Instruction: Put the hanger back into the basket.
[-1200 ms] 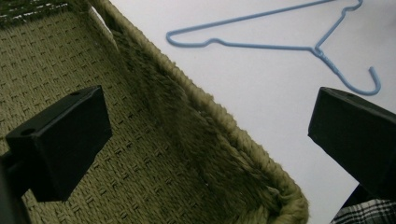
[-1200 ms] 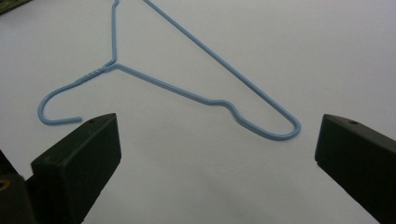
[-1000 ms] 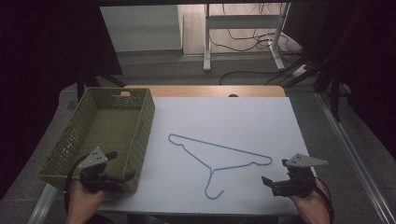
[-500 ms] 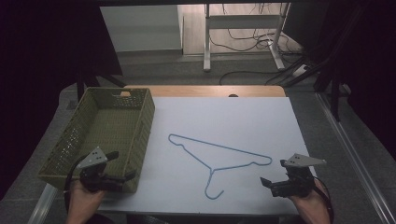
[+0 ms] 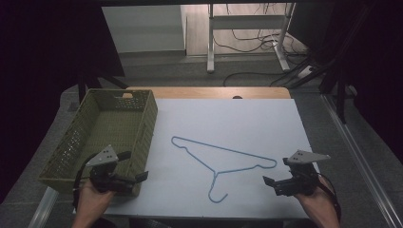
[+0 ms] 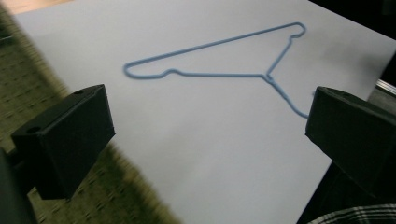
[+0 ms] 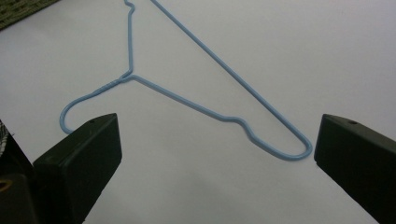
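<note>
- High view showed the left gripper (image 5: pixel 124 176) and right gripper (image 5: pixel 278 183), jaws apart, both empty.
- One thin blue wire hanger (image 5: pixel 223 159) lay flat on the white sheet (image 5: pixel 247 118) between them.
- One green woven basket (image 5: pixel 85 128) stood left.
- Risk: thin wire could slip the jaws.

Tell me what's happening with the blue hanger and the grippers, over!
Left gripper open, at the basket corner. Right gripper open, near the hanger's right end. Blue hanger flat on the white sheet, untouched. Nothing in the way.
</note>
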Demonstrator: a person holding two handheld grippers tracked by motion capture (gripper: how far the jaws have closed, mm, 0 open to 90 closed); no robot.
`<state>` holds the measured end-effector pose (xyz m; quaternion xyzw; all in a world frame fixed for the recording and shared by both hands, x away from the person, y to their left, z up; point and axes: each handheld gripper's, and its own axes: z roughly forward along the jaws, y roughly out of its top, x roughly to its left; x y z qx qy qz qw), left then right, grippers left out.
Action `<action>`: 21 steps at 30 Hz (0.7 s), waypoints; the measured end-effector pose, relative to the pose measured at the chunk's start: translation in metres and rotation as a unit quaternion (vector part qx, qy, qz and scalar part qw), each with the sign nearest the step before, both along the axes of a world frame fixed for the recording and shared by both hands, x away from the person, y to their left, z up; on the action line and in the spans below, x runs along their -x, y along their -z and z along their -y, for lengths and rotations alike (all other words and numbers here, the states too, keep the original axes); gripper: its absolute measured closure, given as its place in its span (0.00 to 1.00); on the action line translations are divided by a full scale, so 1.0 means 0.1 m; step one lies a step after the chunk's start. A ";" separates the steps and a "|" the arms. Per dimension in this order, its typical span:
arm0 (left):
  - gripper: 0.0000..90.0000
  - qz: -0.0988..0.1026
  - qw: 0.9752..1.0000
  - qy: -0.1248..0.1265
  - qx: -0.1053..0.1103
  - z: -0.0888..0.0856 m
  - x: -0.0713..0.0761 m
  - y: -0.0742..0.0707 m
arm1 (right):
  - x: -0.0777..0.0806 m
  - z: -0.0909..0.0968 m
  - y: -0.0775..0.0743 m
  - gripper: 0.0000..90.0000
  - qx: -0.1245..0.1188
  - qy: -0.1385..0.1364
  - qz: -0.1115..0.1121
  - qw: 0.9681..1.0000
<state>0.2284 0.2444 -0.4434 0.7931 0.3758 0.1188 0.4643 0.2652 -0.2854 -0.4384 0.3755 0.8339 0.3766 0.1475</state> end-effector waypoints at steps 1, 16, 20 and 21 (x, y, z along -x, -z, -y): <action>0.01 0.001 1.000 0.004 -0.001 0.03 -0.01 -0.01 | -0.01 -0.01 -0.01 0.00 0.005 0.000 -0.001 1.000; 0.02 -0.017 0.998 0.058 -0.009 0.55 -0.14 0.00 | -0.19 -0.25 -0.07 0.00 0.054 -0.035 -0.031 0.997; 0.02 -0.027 0.997 0.069 -0.008 0.69 -0.18 0.04 | -0.25 -0.30 -0.06 0.00 0.063 -0.043 -0.043 0.996; 0.02 -0.027 0.997 0.069 -0.008 0.69 -0.18 0.04 | -0.25 -0.30 -0.06 0.00 0.063 -0.043 -0.043 0.996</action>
